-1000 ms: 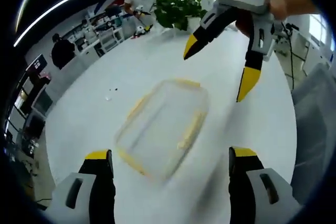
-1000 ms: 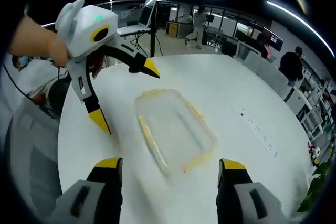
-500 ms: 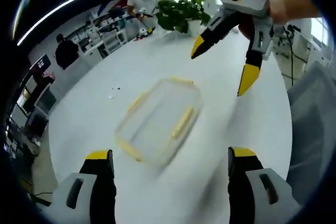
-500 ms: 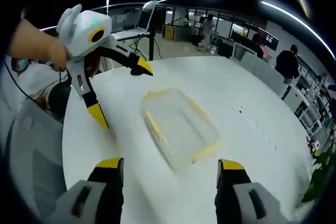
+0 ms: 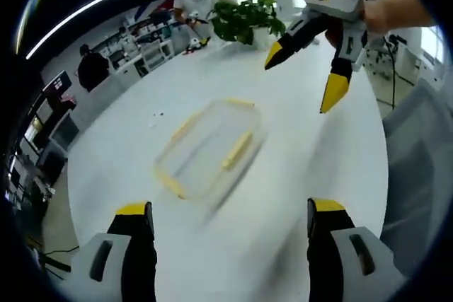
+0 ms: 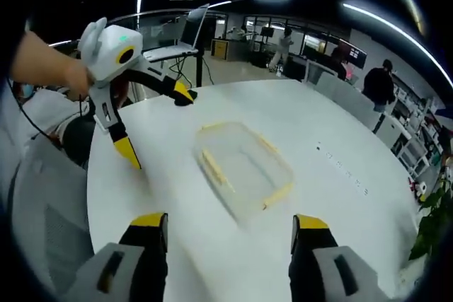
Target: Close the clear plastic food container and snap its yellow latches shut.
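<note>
A clear plastic food container point(image 5: 207, 148) with yellow latches lies flat on the white round table point(image 5: 325, 175), its lid on top; the picture is blurred. In the right gripper view the same container point(image 6: 244, 168) sits mid-table. My left gripper point(image 5: 223, 213) is open, above the near side of the container, with nothing between its jaws. My right gripper point(image 6: 223, 221) is open too, above the table and short of the container. The right gripper point(image 5: 304, 68) also hovers beyond the container in the left gripper view; the left gripper point(image 6: 152, 122) hangs at the left in the right gripper view.
A potted green plant point(image 5: 244, 18) stands at the table's far edge. People stand among desks and shelves point(image 5: 138, 47) behind it. A laptop on a stand point(image 6: 180, 33) is beyond the table. A grey chair point(image 6: 42, 210) is by the table's edge.
Both grippers have drawn back and up, so the container looks smaller and farther in both views. The container has stayed flat on the table, and both grippers remain open.
</note>
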A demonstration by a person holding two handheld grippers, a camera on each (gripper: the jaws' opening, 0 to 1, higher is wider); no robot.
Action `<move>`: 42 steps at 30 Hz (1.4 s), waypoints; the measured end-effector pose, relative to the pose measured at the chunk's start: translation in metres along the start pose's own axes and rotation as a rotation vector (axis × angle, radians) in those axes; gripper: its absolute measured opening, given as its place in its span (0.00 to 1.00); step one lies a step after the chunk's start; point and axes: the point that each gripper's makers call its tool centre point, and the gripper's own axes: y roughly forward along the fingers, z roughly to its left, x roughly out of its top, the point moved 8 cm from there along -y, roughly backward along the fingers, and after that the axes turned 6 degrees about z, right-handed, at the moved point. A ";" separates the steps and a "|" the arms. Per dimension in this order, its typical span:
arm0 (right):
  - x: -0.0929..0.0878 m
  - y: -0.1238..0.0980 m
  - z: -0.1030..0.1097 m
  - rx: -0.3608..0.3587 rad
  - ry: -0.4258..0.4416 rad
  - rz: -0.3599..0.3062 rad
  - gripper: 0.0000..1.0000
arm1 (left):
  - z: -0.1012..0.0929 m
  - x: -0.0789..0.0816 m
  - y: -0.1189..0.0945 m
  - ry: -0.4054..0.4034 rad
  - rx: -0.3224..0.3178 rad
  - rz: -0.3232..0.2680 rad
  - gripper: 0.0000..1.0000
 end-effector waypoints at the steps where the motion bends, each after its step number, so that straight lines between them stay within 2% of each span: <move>1: -0.001 -0.001 0.002 -0.001 0.005 -0.005 0.69 | -0.001 -0.001 -0.001 -0.006 -0.001 -0.001 0.87; 8: -0.007 -0.009 0.007 -0.027 0.028 -0.040 0.70 | -0.007 -0.012 -0.008 -0.035 -0.001 -0.012 0.87; 21: -0.033 -0.016 0.022 -0.038 0.078 -0.067 0.72 | -0.024 -0.032 -0.018 -0.068 -0.011 -0.038 0.88; 34: -0.048 -0.021 0.038 -0.057 0.110 -0.116 0.72 | -0.044 -0.055 -0.024 -0.104 0.011 -0.054 0.88; 39: -0.055 -0.019 0.046 -0.049 0.113 -0.103 0.72 | -0.049 -0.063 -0.027 -0.134 0.020 -0.063 0.89; 42: -0.057 -0.021 0.050 -0.061 0.116 -0.122 0.74 | -0.055 -0.065 -0.029 -0.143 0.028 -0.073 0.88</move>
